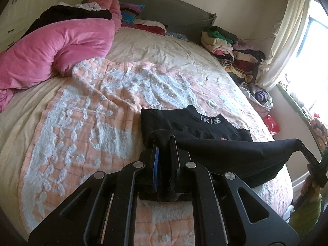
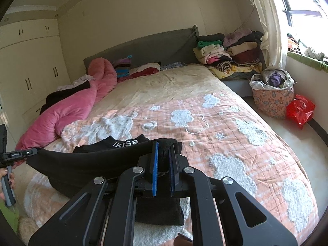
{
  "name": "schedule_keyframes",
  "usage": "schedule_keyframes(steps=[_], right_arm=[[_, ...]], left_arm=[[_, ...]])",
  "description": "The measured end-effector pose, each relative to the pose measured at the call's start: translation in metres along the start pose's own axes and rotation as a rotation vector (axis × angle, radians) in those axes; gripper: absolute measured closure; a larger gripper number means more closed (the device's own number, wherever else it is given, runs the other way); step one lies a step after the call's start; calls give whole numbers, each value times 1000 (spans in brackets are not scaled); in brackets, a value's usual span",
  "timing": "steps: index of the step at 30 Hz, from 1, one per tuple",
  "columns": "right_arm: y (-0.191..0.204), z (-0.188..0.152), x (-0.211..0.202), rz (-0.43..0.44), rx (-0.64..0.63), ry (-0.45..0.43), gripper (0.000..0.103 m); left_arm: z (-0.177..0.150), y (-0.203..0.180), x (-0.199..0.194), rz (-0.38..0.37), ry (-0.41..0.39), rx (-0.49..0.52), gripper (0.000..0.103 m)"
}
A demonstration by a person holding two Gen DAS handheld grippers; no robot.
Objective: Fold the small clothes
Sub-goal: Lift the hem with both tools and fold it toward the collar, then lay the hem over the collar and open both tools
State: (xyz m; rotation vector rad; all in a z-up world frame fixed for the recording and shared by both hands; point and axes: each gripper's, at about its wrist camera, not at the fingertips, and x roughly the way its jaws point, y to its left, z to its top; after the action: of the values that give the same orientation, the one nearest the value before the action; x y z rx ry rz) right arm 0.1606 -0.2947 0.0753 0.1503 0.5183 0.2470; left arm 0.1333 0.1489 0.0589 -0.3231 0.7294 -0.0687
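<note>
Bed: it is filling most of both views, and a peach quilt with white tufted patches is covering its near half.
Pink duvet: it is lying bunched along the bed's far left side, with dark clothes resting on top of it.
Clothes pile: folded pieces are sitting stacked at the bed's far right corner, beside the curtain.
Black garment: it is lying on the quilt's near end, its collar with white lettering pointing toward the headboard; its near edge is hanging lifted and stretched between the 2 grippers, sagging in the middle.
Left gripper: it is pointing forward and down over the quilt, jaws squeezed together on 1 corner of the garment's lifted edge, cloth bunching over its tips.
Right gripper: it is angling down more shallowly, its blue-padded jaws pinching the opposite corner of that same edge, cloth draping over its tips.
Hand: in the right wrist view, at the left border, fingers with dark nails are wrapping the left gripper's handle; the rest of the person is cut off.
Hidden: the garment's lower part is lying behind the gripper bodies, so its full outline is hard to make out.
Basket: a flowered basket of clothes is standing on the floor beside the bed.
Red bag: it is lying just beside the basket.
</note>
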Motion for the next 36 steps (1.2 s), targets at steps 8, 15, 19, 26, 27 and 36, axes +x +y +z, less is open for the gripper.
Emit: schedule_keyframes(steps=[8, 15, 19, 26, 27, 36], right_arm=[[9, 2, 35, -43, -59, 21, 95], [8, 1, 60, -57, -63, 51, 95], [5, -1, 73, -66, -53, 67, 95], [1, -6, 94, -74, -43, 102, 94], [0, -7, 96, -76, -42, 106, 94], [-4, -17, 106, -106, -40, 116, 89]], left_arm=[[5, 8, 26, 35, 4, -25, 99], [4, 17, 50, 63, 26, -41, 99], [5, 19, 61, 71, 34, -44, 99], [6, 25, 74, 110, 38, -44, 95], [6, 26, 75, 113, 39, -46, 95], [5, 22, 63, 131, -8, -26, 93]])
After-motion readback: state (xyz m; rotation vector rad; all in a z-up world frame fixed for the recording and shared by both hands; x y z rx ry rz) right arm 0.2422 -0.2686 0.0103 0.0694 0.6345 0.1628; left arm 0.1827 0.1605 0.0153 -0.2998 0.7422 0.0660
